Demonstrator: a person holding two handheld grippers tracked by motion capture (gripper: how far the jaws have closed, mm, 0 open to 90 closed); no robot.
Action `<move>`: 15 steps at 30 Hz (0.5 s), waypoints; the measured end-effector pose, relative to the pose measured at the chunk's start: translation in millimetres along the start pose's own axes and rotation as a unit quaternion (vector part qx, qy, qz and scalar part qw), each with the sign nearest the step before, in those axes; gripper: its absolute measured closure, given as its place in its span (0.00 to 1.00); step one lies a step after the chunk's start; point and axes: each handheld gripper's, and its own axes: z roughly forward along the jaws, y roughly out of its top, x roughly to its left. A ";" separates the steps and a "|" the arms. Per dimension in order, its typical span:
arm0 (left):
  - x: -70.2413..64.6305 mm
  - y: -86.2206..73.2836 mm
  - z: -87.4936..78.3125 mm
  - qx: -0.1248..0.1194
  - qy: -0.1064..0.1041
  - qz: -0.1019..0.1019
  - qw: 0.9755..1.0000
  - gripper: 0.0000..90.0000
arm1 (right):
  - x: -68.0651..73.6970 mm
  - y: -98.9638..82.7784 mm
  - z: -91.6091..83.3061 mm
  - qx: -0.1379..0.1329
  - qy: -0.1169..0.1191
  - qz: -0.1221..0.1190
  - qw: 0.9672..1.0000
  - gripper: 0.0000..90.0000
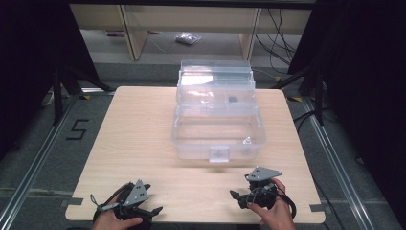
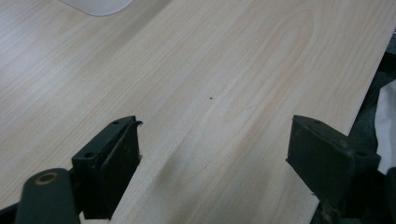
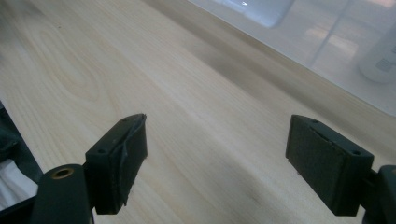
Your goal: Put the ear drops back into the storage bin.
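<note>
A clear plastic box [image 1: 218, 139] with its lid swung up and back stands in the middle of the wooden table [image 1: 139, 134]. A small white bottle [image 1: 247, 142] stands inside it at the front right, and something small and dark [image 1: 233, 99] lies in the raised upper tray. My left gripper [image 1: 152, 198] rests near the table's front left edge, open, with bare wood between its jaws [image 2: 215, 149]. My right gripper [image 1: 239, 188] sits at the front right, open and holding nothing [image 3: 217, 154]. The box wall [image 3: 327, 42] and the bottle [image 3: 380, 53] lie just ahead of it.
The box's front latch [image 1: 219, 154] faces me. A corner of the box [image 2: 98, 5] shows at the top of the left gripper view. Beyond the table are wooden shelf legs [image 1: 134, 33], a plastic bag [image 1: 187, 39] on the floor and cables [image 1: 280, 33].
</note>
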 end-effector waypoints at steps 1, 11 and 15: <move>-0.2 -0.2 0.3 0.003 -0.002 -0.005 1.000 0.18 | 2.2 -2.1 -0.2 0.002 -0.002 0.022 1.000 0.24; 0.9 0.1 0.0 0.007 -0.001 0.002 1.000 0.18 | 1.3 -16.0 -6.3 0.009 -0.003 0.030 1.000 0.22; 1.2 0.2 -0.1 0.003 -0.001 0.004 1.000 0.18 | 6.9 -20.3 -10.9 0.008 -0.001 0.054 0.999 0.22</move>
